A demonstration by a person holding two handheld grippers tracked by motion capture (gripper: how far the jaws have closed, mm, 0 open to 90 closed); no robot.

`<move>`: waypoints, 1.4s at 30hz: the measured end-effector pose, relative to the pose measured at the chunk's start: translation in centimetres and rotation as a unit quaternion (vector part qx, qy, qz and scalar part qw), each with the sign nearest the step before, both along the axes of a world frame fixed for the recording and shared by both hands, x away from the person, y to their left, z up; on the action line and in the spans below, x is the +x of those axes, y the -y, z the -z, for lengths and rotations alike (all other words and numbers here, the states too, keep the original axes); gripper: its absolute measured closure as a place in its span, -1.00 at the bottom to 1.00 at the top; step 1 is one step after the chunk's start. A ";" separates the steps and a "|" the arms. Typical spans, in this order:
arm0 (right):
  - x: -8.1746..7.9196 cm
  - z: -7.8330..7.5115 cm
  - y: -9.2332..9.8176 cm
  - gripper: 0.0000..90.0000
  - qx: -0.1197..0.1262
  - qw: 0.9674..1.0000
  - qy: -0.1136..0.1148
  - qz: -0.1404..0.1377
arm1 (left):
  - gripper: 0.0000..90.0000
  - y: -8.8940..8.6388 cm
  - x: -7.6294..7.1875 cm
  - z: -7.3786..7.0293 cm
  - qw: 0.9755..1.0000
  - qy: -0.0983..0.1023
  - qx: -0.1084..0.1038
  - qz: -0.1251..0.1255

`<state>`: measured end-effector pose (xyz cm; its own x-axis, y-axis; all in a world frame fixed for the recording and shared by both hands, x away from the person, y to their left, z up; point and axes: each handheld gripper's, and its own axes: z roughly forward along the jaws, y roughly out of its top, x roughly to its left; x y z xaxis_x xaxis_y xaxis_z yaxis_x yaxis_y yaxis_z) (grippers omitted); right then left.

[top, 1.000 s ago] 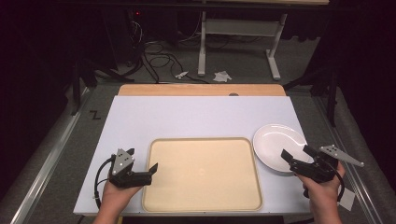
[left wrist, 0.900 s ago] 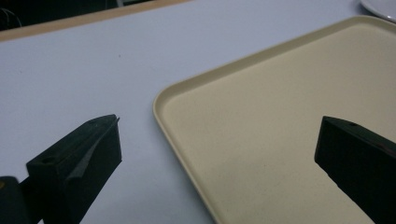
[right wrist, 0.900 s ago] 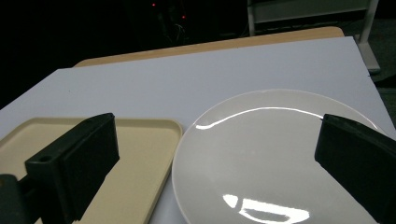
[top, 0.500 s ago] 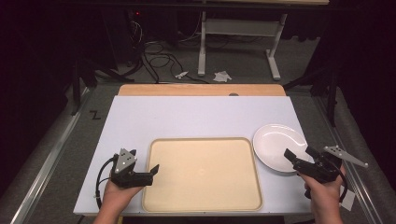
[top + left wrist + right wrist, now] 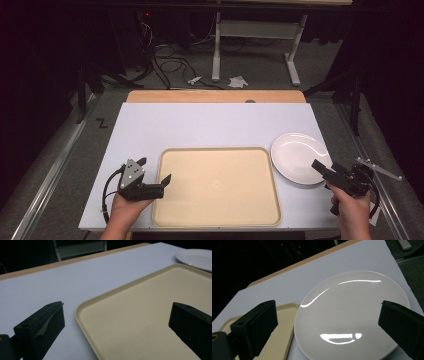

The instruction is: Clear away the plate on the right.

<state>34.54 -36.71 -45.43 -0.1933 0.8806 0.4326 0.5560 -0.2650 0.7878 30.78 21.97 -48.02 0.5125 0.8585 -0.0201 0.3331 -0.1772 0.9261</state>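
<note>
White table (image 5: 210,125) across the middle of the high view, with a wooden strip (image 5: 215,96) along its far edge. Grey floor (image 5: 65,150) on both sides and beyond, with loose cables (image 5: 165,55) and white metal legs (image 5: 292,65) at the far end.

Beige tray (image 5: 217,185) at the near centre of the table, bare, long side running left to right. Seen again in the left gripper view, its rounded far-left corner (image 5: 80,308) between the jaws.

White plate (image 5: 300,157) on the table just right of the tray, at the tray's far-right corner, close to its rim. Glossy and bare in the right gripper view (image 5: 352,315), with the tray's corner (image 5: 284,315) just to its left.

Left tool (image 5: 152,175) held in a hand (image 5: 122,212) at the tray's near-left edge, jaws wide apart, gripping nothing, one jaw over the table and the other over the tray. Black cable (image 5: 106,192) looping from it on the left.

Right tool (image 5: 325,170) held in a hand (image 5: 352,212) at the near-right of the table, pointing at the plate's near edge. Jaws spread wide in the right gripper view, plate between them, untouched.
</note>
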 end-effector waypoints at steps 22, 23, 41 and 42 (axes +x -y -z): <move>-0.5 2.5 2.5 -0.48 0.094 0.988 -0.109 0.055 | -0.98 1.0 -0.2 -0.9 0.997 0.064 -0.025 0.033; -0.5 2.8 2.5 -0.48 0.098 0.987 -0.117 0.056 | -0.98 1.0 -0.2 -0.9 0.997 0.065 -0.026 0.034; 0.7 4.5 2.7 -0.61 0.161 0.970 -0.171 0.062 | -0.98 1.1 -0.5 -0.9 0.997 0.067 -0.024 0.037; 0.8 4.6 2.7 -0.61 0.160 0.970 -0.174 0.060 | -0.98 1.1 -0.5 -0.9 0.997 0.067 -0.024 0.037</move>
<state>35.31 -39.39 -50.01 0.1079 0.6972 0.7087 0.7234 -0.5441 0.4250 30.32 20.82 -47.12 0.5758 0.8175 0.0130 0.1942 -0.1522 0.9691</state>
